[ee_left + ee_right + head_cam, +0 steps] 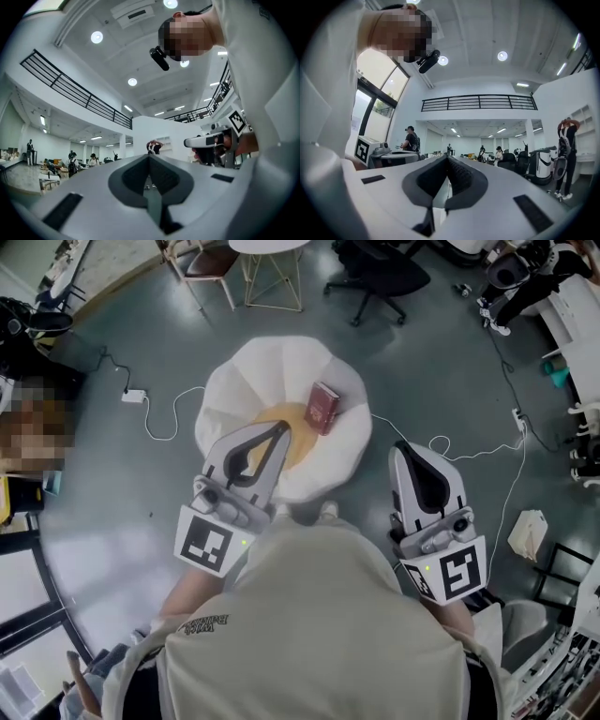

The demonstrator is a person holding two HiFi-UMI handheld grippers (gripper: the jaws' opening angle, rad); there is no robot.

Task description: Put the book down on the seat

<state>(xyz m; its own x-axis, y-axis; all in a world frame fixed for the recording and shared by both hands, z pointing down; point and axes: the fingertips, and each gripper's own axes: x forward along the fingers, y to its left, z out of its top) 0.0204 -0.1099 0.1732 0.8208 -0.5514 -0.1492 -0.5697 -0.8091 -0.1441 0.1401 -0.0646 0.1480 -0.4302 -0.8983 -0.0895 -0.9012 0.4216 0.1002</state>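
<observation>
A dark red book [324,407] lies tilted on the white, petal-shaped seat [246,382], right of its yellow middle. My left gripper [280,428] hangs over the seat's near side, left of the book, its jaws shut with nothing in them. My right gripper [405,447] is off the seat's right edge over the floor, also shut and empty. In the left gripper view the left gripper [150,157] points out across a hall, jaws closed tip to tip. In the right gripper view the right gripper [449,158] does the same. Neither gripper touches the book.
A white power strip [133,395] and its cable lie on the grey floor left of the seat. Another cable [487,454] runs to the right. A round table [269,247], chairs and an office chair [377,277] stand beyond. A white bag [530,532] sits at the right.
</observation>
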